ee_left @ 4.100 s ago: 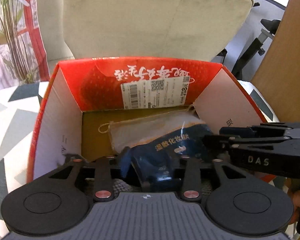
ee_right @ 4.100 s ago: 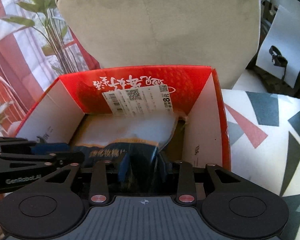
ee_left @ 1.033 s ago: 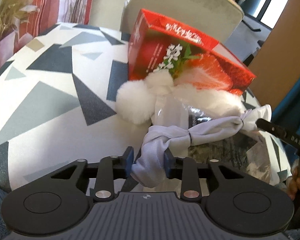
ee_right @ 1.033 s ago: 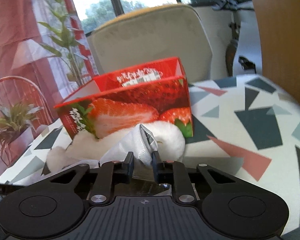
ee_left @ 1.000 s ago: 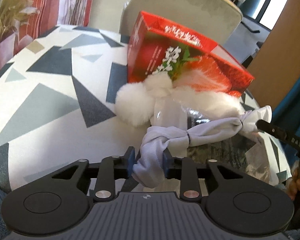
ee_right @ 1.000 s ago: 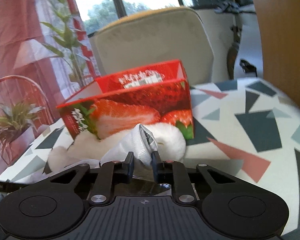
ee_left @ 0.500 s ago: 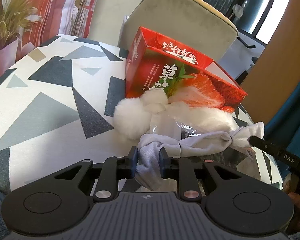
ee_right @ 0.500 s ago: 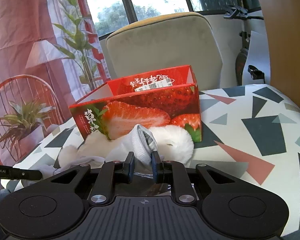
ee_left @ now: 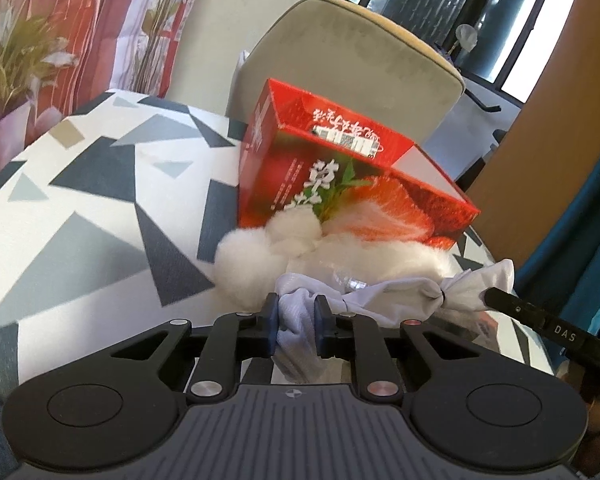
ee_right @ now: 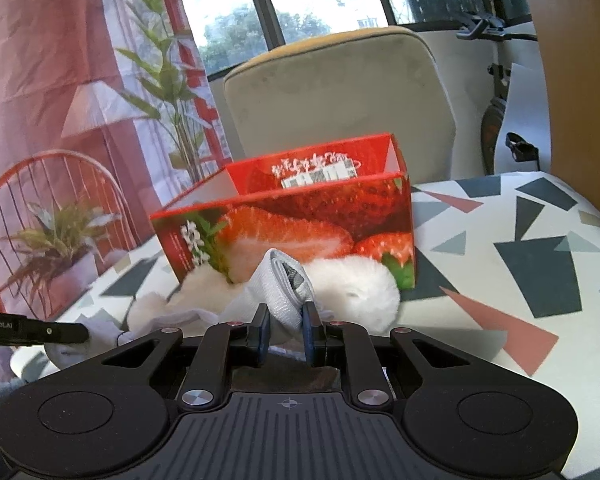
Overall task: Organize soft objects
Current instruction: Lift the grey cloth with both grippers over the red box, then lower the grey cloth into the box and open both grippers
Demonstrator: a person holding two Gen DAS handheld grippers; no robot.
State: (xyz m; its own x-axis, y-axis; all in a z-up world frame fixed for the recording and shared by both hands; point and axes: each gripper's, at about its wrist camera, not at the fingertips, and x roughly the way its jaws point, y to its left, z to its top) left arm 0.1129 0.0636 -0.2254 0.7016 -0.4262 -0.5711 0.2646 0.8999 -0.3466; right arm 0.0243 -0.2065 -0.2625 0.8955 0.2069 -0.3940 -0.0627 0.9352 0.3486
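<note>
Here the left gripper [ee_left: 296, 330] has its jaws clenched on one end of the white tied cloth [ee_left: 384, 296], which stretches rightward, lifted above the patterned worktop [ee_left: 72, 236], to the right gripper [ee_right: 285, 334], whose jaws pinch the other end. Both grippers sit level and point toward the red strawberry box [ee_left: 340, 188]. A white fluffy plush [ee_left: 248, 264] lies on the worktop against the box's front, just behind the cloth.
</note>
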